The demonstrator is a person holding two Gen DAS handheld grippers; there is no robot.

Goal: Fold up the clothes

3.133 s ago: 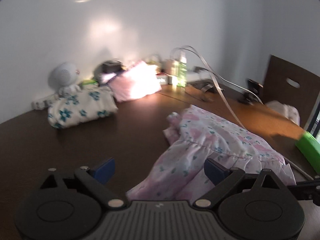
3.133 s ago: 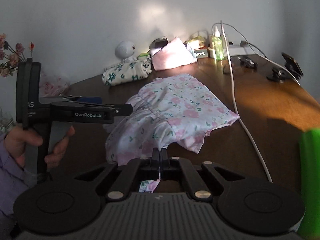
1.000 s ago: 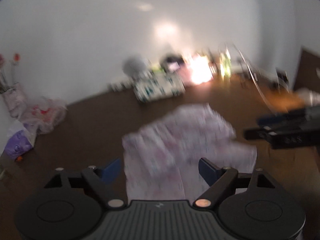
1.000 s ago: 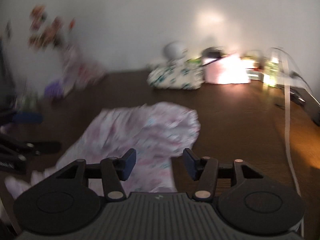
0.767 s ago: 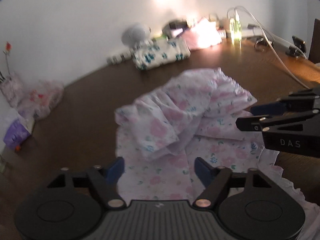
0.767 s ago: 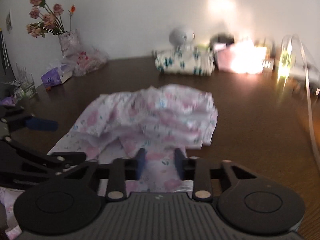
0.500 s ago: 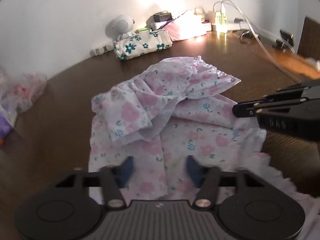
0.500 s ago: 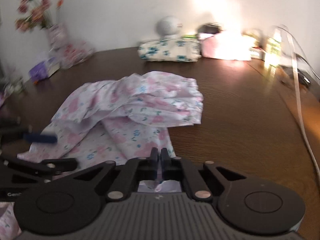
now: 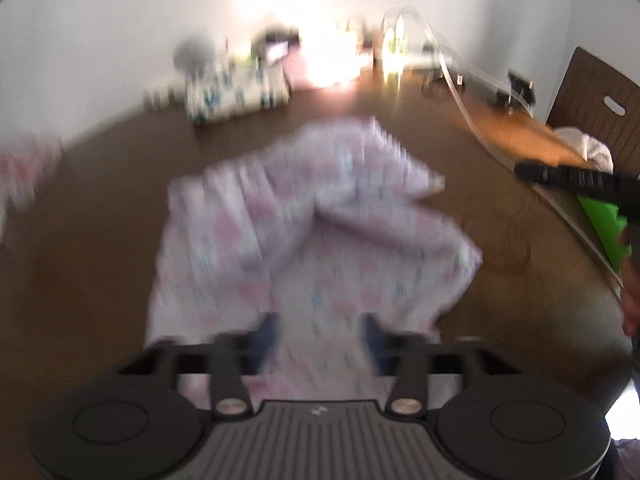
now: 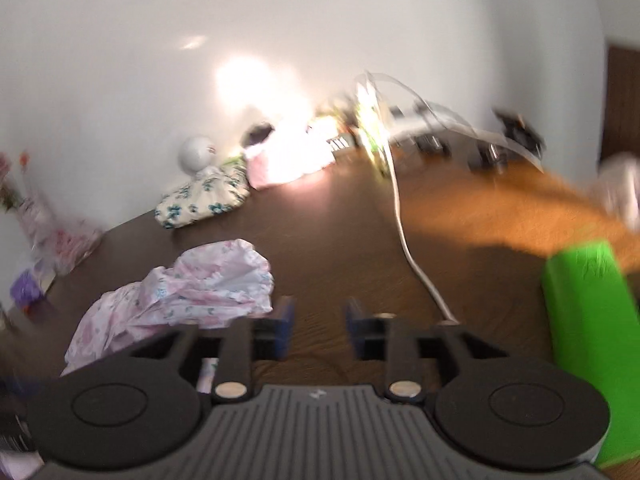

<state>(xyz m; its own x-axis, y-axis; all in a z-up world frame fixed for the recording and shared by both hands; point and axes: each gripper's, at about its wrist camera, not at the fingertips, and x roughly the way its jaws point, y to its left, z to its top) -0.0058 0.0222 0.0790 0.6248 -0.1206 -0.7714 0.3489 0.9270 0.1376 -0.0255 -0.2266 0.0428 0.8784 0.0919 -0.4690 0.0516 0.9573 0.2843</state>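
A white garment with pink flowers (image 9: 312,240) lies crumpled on the dark wooden table (image 9: 100,220). My left gripper (image 9: 318,334) is open right over its near edge, with cloth showing between the fingers; the view is blurred. In the right wrist view the garment (image 10: 192,292) lies to the left. My right gripper (image 10: 318,326) is open and empty over bare table beside it. The right gripper also shows at the right edge of the left wrist view (image 9: 576,180).
A folded floral cloth bundle (image 10: 204,200), a pink bundle (image 10: 280,160) and a white round device (image 10: 196,152) sit along the far wall. A white cable (image 10: 404,236) runs across the table. A chair back (image 9: 596,92) stands at the right. A green object (image 10: 592,312) is near right.
My right gripper opened, let go of the garment and swung away to the right. My left gripper closed in partway over the garment's near edge. The garment now lies more bunched.
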